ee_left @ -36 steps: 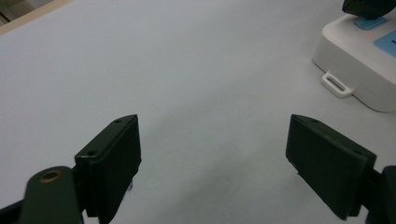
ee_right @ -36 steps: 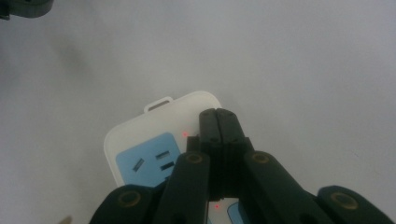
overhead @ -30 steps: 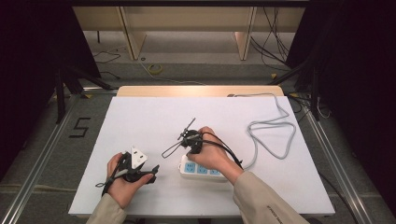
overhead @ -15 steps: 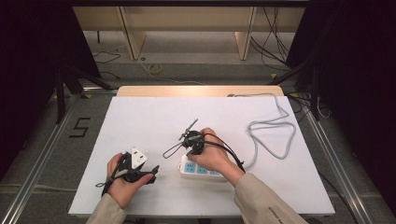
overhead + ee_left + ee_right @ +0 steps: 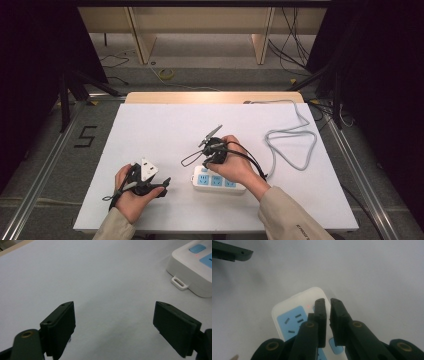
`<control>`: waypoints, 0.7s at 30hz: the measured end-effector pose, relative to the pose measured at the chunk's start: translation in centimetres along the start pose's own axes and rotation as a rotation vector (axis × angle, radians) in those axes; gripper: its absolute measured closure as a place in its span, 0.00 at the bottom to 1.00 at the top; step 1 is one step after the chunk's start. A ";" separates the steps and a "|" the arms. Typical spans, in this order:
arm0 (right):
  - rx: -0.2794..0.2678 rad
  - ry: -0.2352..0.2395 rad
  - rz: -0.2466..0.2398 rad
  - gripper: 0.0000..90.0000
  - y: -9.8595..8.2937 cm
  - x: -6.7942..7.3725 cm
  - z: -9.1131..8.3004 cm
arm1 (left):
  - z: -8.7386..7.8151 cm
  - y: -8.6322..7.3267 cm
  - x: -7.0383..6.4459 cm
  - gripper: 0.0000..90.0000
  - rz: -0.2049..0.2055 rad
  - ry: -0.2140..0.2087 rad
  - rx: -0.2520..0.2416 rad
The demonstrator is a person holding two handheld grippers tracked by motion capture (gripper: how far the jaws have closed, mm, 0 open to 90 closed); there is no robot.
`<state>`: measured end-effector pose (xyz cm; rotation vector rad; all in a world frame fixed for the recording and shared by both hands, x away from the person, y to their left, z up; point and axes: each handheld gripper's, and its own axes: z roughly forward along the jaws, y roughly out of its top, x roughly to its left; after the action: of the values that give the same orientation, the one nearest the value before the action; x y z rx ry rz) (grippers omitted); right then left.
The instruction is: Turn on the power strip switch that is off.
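Note:
A white power strip (image 5: 220, 182) with blue sockets lies near the table's front. My right gripper (image 5: 206, 163) points down at its left end. In the right gripper view my right gripper (image 5: 327, 303) is shut with only a thin gap, nothing between the jaws, right over the power strip (image 5: 292, 315) beside a small red light (image 5: 308, 306). My left gripper (image 5: 164, 184) rests left of the strip, pointing at it. The left gripper view has my left gripper (image 5: 113, 317) wide open and empty over bare table, the power strip (image 5: 192, 275) ahead to the right.
The strip's grey cable (image 5: 292, 145) loops over the right side of the white table (image 5: 165, 130) and runs off its back edge. A wooden frame and loose cables lie on the floor beyond. One jaw of the left gripper (image 5: 232, 251) shows at the upper left of the right gripper view.
Hardly anything: the right hand has edged very slightly to the right over the strip's end. The left hand and its open gripper have stayed put.

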<state>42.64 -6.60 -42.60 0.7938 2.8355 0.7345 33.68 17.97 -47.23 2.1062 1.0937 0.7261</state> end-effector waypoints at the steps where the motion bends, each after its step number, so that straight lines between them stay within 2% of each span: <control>1: 0.001 0.001 0.005 0.92 -0.2 -0.1 -0.1 | 0.0 0.0 0.0 0.20 0.000 0.001 0.000; 10: -0.020 -0.016 0.027 0.86 -2.0 -0.9 -1.3 | 0.0 0.0 0.0 0.20 0.000 0.000 0.001; 21: -0.094 -0.038 0.075 0.71 -5.2 -2.4 -3.5 | -0.1 -0.1 0.0 0.20 -0.003 -0.001 0.001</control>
<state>41.55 -13.21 -42.09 0.8940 2.7286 0.8462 33.58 18.04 -47.22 2.1052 1.0973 0.7226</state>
